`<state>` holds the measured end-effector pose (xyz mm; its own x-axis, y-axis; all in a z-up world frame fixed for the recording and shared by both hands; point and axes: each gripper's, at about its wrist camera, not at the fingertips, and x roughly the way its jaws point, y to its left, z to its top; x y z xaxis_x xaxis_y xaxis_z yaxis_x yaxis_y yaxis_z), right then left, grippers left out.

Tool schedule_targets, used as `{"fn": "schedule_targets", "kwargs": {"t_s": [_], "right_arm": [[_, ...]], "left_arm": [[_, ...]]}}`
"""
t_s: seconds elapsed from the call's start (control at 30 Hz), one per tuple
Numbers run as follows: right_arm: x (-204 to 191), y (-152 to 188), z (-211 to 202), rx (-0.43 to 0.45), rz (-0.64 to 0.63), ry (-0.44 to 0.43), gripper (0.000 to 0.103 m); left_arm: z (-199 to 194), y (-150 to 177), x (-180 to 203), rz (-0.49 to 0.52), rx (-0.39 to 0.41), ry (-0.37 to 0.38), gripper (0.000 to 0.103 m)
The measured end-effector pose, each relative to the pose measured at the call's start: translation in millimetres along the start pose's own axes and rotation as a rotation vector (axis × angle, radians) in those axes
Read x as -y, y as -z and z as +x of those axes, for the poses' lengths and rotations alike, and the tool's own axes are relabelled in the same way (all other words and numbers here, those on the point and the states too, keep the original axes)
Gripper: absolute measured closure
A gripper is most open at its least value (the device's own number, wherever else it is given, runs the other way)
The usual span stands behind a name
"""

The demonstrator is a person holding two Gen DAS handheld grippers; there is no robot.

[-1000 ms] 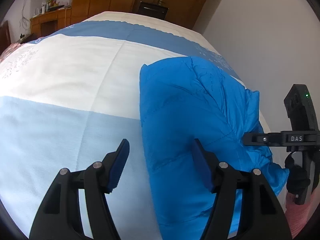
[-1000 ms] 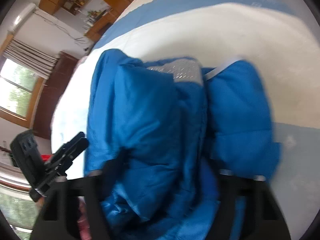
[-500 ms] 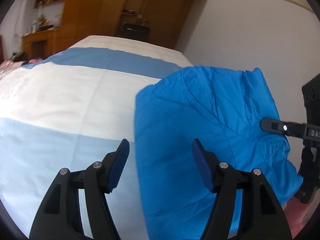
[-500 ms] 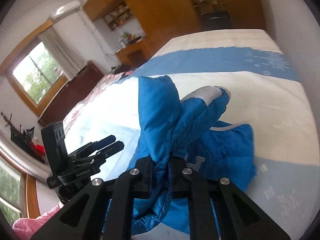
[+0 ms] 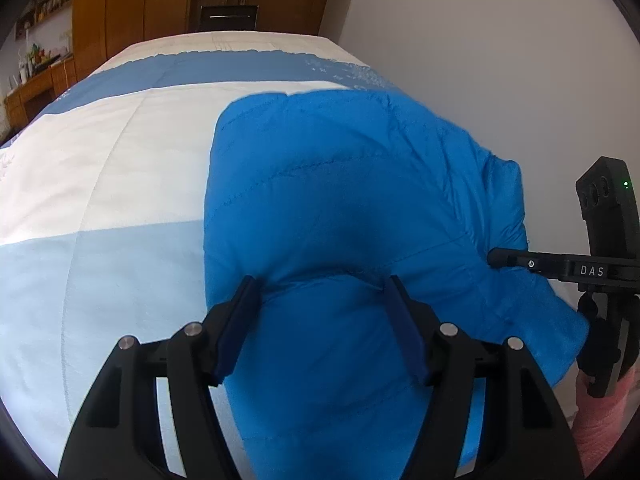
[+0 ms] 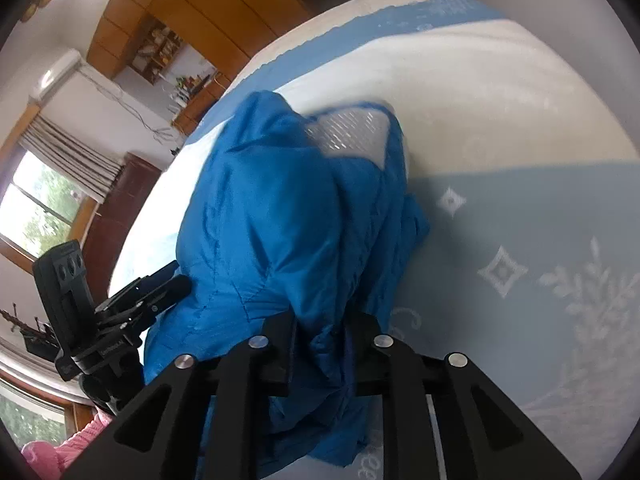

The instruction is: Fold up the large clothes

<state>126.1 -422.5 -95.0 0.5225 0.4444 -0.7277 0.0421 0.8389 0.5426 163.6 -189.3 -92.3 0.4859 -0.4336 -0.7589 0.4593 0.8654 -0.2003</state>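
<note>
A: What is the biggest thing, and is it different from one second ago?

B: The bed, with its quilt in bands of white, light blue and darker blue. It is the same. The change is on the blue padded jacket. It lies in a folded heap on the near right part of the bed, close to the white wall. One second ago the left wrist view showed it only to the right of the fingers; now it fills the middle of the view and bulges up between them.

A: And in the right wrist view?

B: There the jacket is bunched high, with a patch of silver-grey lining showing at its far end. Half a second ago it hung more upright as a narrow fold; now it is lower and wider on the quilt.

A: How does the left gripper stand?

B: The left gripper has its jaws wide apart. A thick fold of jacket sits between the blue pads, and they seem to touch it on both sides, but I cannot tell if they really squeeze it.

A: The right gripper?

B: The right gripper is clamped on a narrow fold of the jacket. Its jaws have just been opening a little, yet the cloth is gripped between them.

A: Anything smaller?

B: A pink sleeve at the lower right edge.
</note>
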Motion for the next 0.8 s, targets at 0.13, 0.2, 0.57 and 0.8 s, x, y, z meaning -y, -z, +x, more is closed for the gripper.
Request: {"fn": "schedule_targets", "kwargs": {"t_s": [0.13, 0.2, 0.57, 0.8], "right_arm": [[3, 0, 7, 0.000, 0.010, 0.007, 0.084], [-6, -5, 2, 0.001, -0.011, 0.030, 0.081], [-116, 17, -65, 0.099, -0.309, 0.088, 0.077], [-113, 47, -36, -0.033, -0.374, 0.149, 0.090]], "left_arm": [[3, 5, -9, -0.019, -0.008, -0.003, 0.038], [-3, 4, -11, -0.027, -0.019, 0.003, 0.039], [-81, 18, -28, -0.100, 0.003, 0.045, 0.044], [-63, 39, -23, -0.060, -0.040, 0.061, 0.047]]}}
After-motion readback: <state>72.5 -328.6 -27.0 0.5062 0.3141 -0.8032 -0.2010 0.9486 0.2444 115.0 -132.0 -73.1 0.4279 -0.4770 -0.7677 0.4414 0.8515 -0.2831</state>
